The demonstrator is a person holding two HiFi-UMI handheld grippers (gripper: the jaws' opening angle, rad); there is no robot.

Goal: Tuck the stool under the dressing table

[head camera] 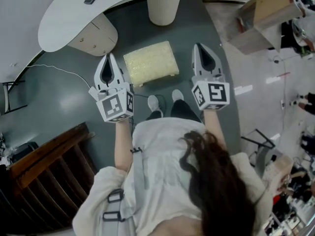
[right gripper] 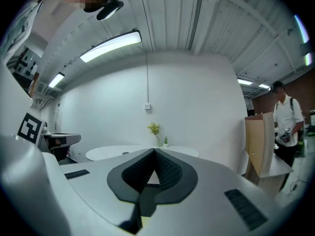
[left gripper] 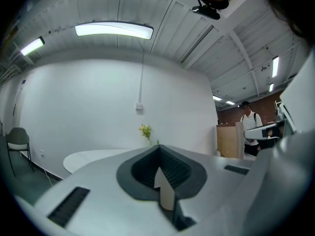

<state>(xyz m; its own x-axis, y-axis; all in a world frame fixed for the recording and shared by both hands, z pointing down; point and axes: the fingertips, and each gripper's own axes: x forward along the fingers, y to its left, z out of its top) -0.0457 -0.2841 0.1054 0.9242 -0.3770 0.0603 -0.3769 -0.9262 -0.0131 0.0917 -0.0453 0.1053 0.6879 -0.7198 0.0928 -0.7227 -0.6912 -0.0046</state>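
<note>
The stool [head camera: 150,63], low with a cream fuzzy cushion, stands on the grey floor just in front of my feet. Beyond it is the white curved dressing table [head camera: 69,18], with a beige drawer unit [head camera: 94,36] and a ribbed pedestal [head camera: 164,6] underneath. My left gripper [head camera: 110,56] hangs shut and empty left of the stool. My right gripper [head camera: 199,46] is shut and empty to the stool's right. Both point level at the table, whose top shows in the left gripper view [left gripper: 93,157] and in the right gripper view [right gripper: 118,152]. The stool is hidden in both gripper views.
A dark slatted wooden piece [head camera: 49,166] lies at the lower left and a cable [head camera: 54,68] runs over the floor. A wooden box [head camera: 275,9] stands at the upper right. A small plant [right gripper: 154,129] sits on the table. A person [right gripper: 285,117] stands off to the right, and a chair [left gripper: 17,141] at the far left.
</note>
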